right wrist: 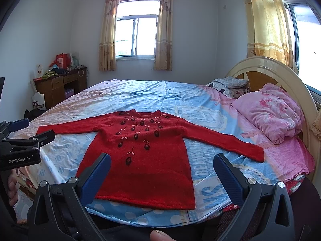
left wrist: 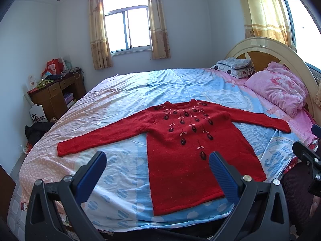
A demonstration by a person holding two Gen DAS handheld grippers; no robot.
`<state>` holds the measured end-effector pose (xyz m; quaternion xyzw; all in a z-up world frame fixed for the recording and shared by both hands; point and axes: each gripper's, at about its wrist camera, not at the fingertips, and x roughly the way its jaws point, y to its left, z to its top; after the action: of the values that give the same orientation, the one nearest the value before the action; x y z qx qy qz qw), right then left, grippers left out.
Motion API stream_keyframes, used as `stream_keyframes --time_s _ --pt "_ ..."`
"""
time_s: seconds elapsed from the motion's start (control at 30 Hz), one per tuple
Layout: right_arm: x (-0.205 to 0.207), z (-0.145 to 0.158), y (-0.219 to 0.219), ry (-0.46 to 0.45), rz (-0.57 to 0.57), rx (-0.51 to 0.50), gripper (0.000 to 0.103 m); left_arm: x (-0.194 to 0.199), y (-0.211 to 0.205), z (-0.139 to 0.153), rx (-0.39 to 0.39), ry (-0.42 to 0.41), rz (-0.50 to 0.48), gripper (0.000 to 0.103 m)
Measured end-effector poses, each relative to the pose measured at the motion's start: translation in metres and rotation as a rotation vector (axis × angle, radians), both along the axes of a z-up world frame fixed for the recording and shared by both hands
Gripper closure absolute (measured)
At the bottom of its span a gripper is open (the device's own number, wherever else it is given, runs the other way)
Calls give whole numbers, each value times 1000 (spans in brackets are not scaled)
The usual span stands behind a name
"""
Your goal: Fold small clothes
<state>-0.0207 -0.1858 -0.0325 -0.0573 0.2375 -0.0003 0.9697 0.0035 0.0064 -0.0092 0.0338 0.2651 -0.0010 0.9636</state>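
Left to right, as I read my two wrist views. At far left, beyond the bed's edge, a wooden desk (left wrist: pixel 54 92) carries a red bag and clutter; it plays no part in the task. My left claw (left wrist: pixel 158 170) hangs above the near edge of the bed (left wrist: pixel 124 92), its blue pads spread wide with nothing between them.

The red sweater (left wrist: pixel 180 140) lies flat and face up on the patterned sheet, collar away from me, hem toward me, embroidered front showing. Its left sleeve (left wrist: pixel 96 140) runs out toward the desk side; its right sleeve (right wrist: pixel 226 140) runs out toward the pink quilt (right wrist: pixel 270 110) heaped by the headboard (right wrist: pixel 266 70). Both sleeves are fully extended and no part of the garment is folded over.

My right claw (right wrist: pixel 162 172) is likewise agape and empty, poised over the hem; in its view the left claw's body shows at the left edge. A fingertip intrudes at the bottom of that view, though I cannot tell whose hand position it reflects.

I judge the task to stand at its opening step: the garment is spread, and no fold has been made. The next move probably calls for each claw to descend to a cuff or shoulder, pinch only the knit and not the sheet beneath, and carry the sleeve inward across the body. The loose sheet, already creased, may lift with the wool if the pinch goes deep.
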Motion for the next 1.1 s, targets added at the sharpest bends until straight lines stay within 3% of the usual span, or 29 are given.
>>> stream_keyframes --time_s 1.1 --pt "1 -5 3 14 7 3 1 1 3 -3 -2 6 2 0"
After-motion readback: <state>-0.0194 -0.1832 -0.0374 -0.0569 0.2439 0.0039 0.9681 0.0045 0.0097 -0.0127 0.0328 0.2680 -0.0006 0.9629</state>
